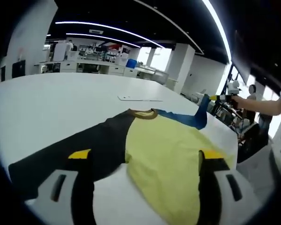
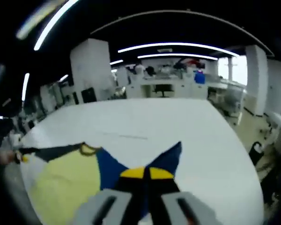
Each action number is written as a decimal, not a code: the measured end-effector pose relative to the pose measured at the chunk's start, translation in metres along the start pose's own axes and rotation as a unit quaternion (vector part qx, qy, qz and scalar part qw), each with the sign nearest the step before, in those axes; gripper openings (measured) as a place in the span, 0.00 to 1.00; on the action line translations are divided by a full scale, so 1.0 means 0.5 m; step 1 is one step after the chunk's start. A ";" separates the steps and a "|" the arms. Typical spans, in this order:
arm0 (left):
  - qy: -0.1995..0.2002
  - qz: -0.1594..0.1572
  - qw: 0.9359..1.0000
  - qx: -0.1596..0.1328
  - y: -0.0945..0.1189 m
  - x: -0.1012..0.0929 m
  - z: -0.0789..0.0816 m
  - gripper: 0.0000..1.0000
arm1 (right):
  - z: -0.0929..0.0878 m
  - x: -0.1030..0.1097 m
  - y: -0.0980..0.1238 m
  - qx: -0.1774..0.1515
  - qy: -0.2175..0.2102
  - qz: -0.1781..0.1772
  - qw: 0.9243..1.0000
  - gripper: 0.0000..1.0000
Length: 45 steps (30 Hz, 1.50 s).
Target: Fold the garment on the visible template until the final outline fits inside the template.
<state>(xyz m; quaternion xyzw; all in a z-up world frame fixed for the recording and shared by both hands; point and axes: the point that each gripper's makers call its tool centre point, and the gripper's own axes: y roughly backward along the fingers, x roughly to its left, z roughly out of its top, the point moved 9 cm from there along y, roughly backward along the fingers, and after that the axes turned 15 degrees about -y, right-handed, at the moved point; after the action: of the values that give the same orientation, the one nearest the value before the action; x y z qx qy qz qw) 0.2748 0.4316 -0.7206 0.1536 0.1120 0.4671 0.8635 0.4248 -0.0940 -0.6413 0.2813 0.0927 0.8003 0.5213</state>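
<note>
Pale yellow fabric shirt (image 1: 166, 150) with black sleeve, blue sleeve and olive-brown neckband, spread across plain white tabletop (image 1: 61, 103). Pale grey left tongs (image 1: 145, 185) with black jaws tipped in yellow. Right tongs (image 2: 143, 199) likewise grey, black and yellow-tipped, against blue cloth.

A broad white worktop (image 1: 61, 108) runs back toward white counters (image 1: 91, 65) crowded with equipment, a blue bin (image 1: 131, 63) among them. Long ceiling light strips (image 2: 178, 46) curve overhead. A white square pillar (image 2: 90, 70) stands behind the worktop's far edge.
</note>
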 end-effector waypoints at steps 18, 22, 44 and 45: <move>-0.024 0.007 1.000 0.005 0.058 -0.036 -0.014 0.90 | -0.020 0.313 -0.175 0.056 0.026 0.179 0.982 0.00; -0.023 0.016 1.000 0.006 0.077 -0.036 -0.019 0.89 | -0.026 0.360 -0.201 0.062 0.020 0.208 0.976 0.00; 0.012 0.034 0.999 0.006 0.091 -0.035 -0.044 0.88 | -0.215 0.532 -0.353 0.156 0.064 0.251 0.953 0.00; 0.012 0.034 0.999 0.006 0.092 -0.036 -0.045 0.88 | -0.225 0.535 -0.358 0.162 0.064 0.251 0.952 0.00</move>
<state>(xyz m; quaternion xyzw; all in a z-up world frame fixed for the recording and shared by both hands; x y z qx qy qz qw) 0.2223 0.4437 -0.7235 0.1569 0.1203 0.4974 0.8447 0.4232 0.2381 -0.7185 0.3241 0.1802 0.8961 0.2438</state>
